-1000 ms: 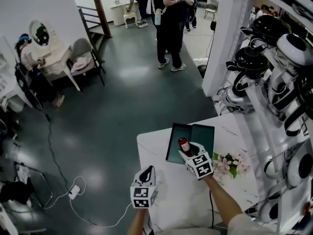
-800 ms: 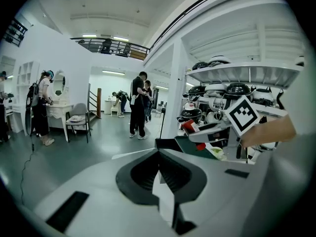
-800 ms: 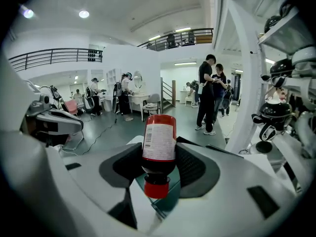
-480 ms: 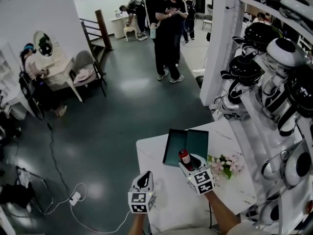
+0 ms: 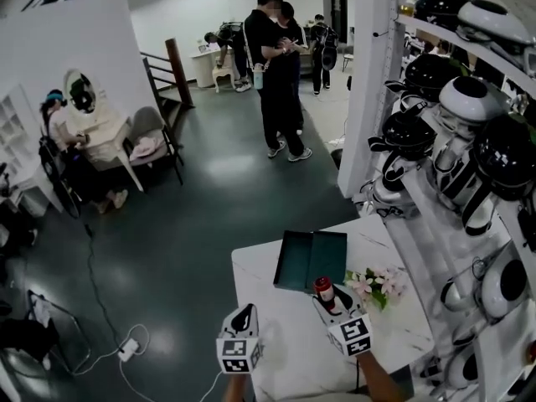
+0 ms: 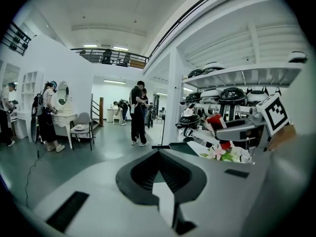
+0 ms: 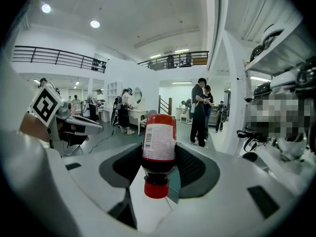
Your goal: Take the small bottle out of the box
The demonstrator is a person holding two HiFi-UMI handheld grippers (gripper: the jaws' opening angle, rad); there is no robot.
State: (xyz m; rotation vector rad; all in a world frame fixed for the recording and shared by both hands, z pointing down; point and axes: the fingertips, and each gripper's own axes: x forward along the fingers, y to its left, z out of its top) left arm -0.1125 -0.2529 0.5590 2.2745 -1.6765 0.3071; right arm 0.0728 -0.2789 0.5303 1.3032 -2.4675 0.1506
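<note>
Hanging near the table [image 5: 289, 335] edge, left gripper [image 5: 245, 312] is kept closed and empty. Bottle [image 5: 322, 289] is clamped in right gripper [image 5: 328, 298], now pulled back and up, clear of the open box [image 5: 311, 258] beyond; removal is judged essentially done.

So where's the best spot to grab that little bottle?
Probably around its labelled middle. The small bottle is round and straight-sided there, so the jaws sit evenly, one on each side. The neck and red cap are narrower and likelier to slip. The right tool holds it just so, coming from the cap end, jaws closed on the label.
</note>
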